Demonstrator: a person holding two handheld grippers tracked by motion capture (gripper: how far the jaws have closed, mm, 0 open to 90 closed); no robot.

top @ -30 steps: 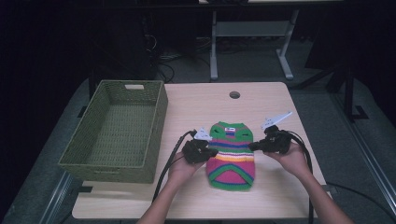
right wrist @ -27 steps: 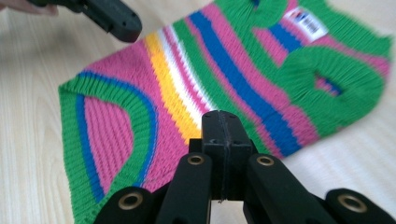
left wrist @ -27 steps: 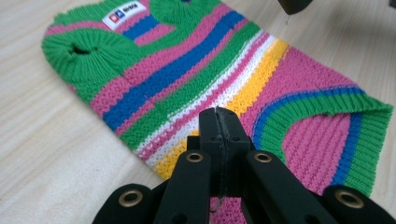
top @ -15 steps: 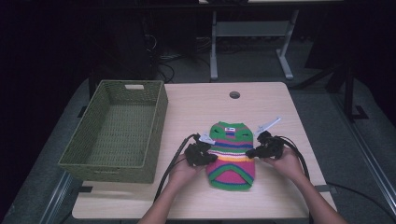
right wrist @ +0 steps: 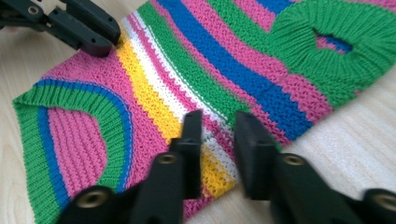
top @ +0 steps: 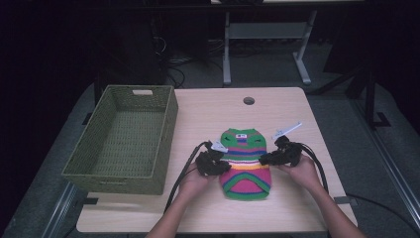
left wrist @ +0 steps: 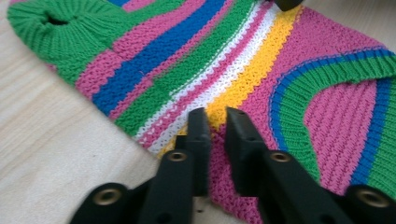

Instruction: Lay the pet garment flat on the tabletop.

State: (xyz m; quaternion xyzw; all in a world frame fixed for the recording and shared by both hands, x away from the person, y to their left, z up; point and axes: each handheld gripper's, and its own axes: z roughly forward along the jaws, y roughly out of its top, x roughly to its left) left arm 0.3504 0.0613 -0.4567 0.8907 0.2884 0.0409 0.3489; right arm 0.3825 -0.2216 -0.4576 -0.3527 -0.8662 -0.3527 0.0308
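A small knitted sweater (top: pixel 246 163) striped green, blue, pink, white and yellow lies flat on the wooden table (top: pixel 213 114). My left gripper (top: pixel 224 167) sits at its left edge, my right gripper (top: pixel 266 159) at its right edge, both near the yellow stripe. In the left gripper view the jaws (left wrist: pixel 215 114) stand a little apart over the sweater (left wrist: pixel 280 70), having just been opening; the knit lies flat under the gap, unpinched. In the right gripper view the jaws (right wrist: pixel 218 116) have also just been opening and stand wider, above the sweater's (right wrist: pixel 210 60) edge.
A green woven basket (top: pixel 168 119), with nothing in it, stands at the table's left. A round cable hole (top: pixel 248 100) lies at the back middle. Cables trail from both grippers toward the front edge. The left gripper's jaws (right wrist: pixel 93 32) reach in across the sweater.
The right gripper has sunk toward the table and moved slightly inward at the sweater's right edge. The left gripper has stayed in place.
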